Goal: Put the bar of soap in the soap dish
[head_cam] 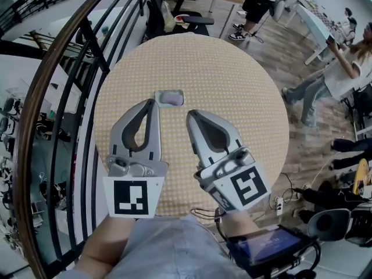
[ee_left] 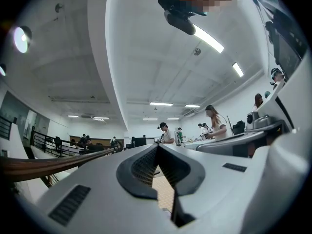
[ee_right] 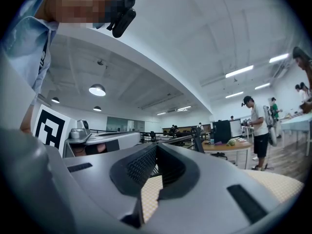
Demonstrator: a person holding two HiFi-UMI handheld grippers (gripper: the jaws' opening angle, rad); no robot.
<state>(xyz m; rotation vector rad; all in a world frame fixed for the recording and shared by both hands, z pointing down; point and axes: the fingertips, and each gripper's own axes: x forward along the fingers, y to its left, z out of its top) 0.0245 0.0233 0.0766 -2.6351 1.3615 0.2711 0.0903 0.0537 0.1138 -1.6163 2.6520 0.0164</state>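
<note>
Over the round table (head_cam: 244,92), the left gripper (head_cam: 153,103) and the right gripper (head_cam: 190,115) hang side by side, with their tips pointing away from the person. Both have their jaws closed tight, tip against tip, and neither one holds anything. In the two gripper views, only the table's dotted tan cloth shows through the small gap behind the tips.

Just past the left gripper's tip sits the soap dish (head_cam: 157,93), near the middle of the table. In the head view that tip lines up with the dish's left edge. The right gripper's tip is a bit to the right of the dish and closer to the person.

The bar of soap (head_cam: 171,99) lies inside the dish. It is pale purple with soft round corners, and it fills most of the dish. The dish is light grey and almost square.

Left of the table runs a dark railing (head_cam: 58,97) with a brown top rail. A black chair (head_cam: 180,17) stands behind the table. On the right, a seated person (head_cam: 349,68) is on the wood floor, and a white power strip (head_cam: 279,203) lies near the table's edge.
</note>
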